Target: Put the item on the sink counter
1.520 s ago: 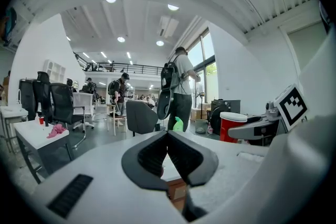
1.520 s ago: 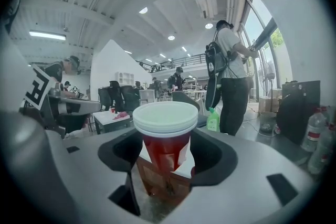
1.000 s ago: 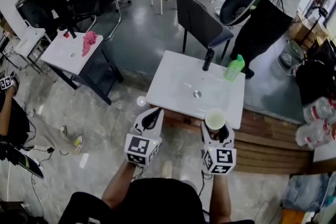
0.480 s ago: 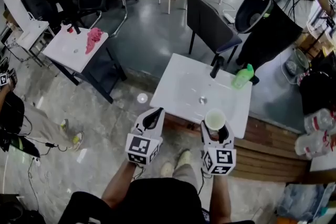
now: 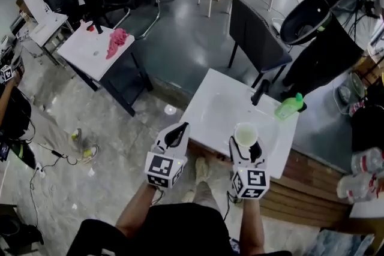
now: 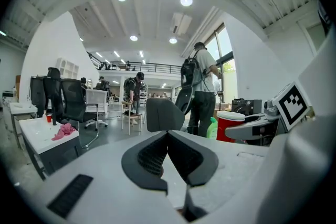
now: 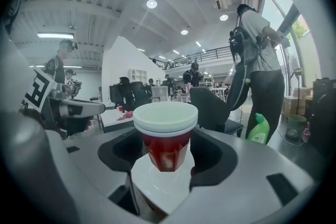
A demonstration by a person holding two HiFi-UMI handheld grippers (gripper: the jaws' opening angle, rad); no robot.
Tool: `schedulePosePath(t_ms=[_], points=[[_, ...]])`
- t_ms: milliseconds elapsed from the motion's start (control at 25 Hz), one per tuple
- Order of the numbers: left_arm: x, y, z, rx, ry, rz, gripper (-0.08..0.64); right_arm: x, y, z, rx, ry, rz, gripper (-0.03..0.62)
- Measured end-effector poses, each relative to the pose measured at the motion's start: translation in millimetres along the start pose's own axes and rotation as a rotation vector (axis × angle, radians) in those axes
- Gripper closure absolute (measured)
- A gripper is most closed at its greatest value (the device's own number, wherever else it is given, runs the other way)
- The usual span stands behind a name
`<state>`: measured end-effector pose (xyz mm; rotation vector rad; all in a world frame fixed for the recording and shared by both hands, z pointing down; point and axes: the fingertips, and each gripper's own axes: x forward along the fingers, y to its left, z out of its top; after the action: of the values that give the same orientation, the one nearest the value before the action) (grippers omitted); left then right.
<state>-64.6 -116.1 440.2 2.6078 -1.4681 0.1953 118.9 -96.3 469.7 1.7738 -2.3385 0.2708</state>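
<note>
A red cup (image 5: 245, 134) with a white lid stands upright between the jaws of my right gripper (image 5: 245, 144), which is shut on it. In the right gripper view the cup (image 7: 165, 144) fills the middle, with the pads of the right gripper (image 7: 165, 153) against its sides. My left gripper (image 5: 174, 136) is beside it, shut and empty; its jaws meet at the tip in the left gripper view (image 6: 168, 136). Both hover over the near edge of the white sink counter (image 5: 219, 102), which has a black faucet (image 5: 259, 92) and a green bottle (image 5: 289, 107).
A black chair (image 5: 258, 39) stands behind the counter. A person in dark trousers (image 5: 327, 45) is at its far right. A second white table (image 5: 90, 54) with a pink cloth (image 5: 118, 42) is at the left. Wooden boards (image 5: 312, 183) and plastic bottles (image 5: 360, 174) lie to the right.
The view has swung left and forward: the sink counter sits closer under the grippers and further right. Both grippers keep their place and the cup stays held.
</note>
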Motion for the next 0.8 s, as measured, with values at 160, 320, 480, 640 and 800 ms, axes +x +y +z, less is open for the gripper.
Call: schedulePosePath(t_ms=[160, 320, 480, 640, 800], points=[[32.2, 13.4, 5.8, -0.014, 0.015, 0.022, 0.558, 42.7, -11.5, 9.0, -0.004, 0.006, 0.038, 0.308], [61.5, 32.8, 5.5, -0.02, 0.028, 0.054, 0.558, 85.0, -17.2, 15.3, -0.007, 0.012, 0.075, 0.308], [88.8, 51.2, 1.1, -0.036, 0.042, 0.084, 0.558, 127.0, -22.9, 14.3, -0.017, 0.029, 0.109, 0.308], [111.7, 68.2, -4.1, -0.056, 0.057, 0.107, 0.558, 163.3, -24.8, 11.7, -0.013, 0.047, 0.143, 0.308], [132.9, 81.4, -11.3, -0.073, 0.075, 0.125, 0.558, 193.7, -25.2, 6.9, -0.018, 0.065, 0.176, 0.308]])
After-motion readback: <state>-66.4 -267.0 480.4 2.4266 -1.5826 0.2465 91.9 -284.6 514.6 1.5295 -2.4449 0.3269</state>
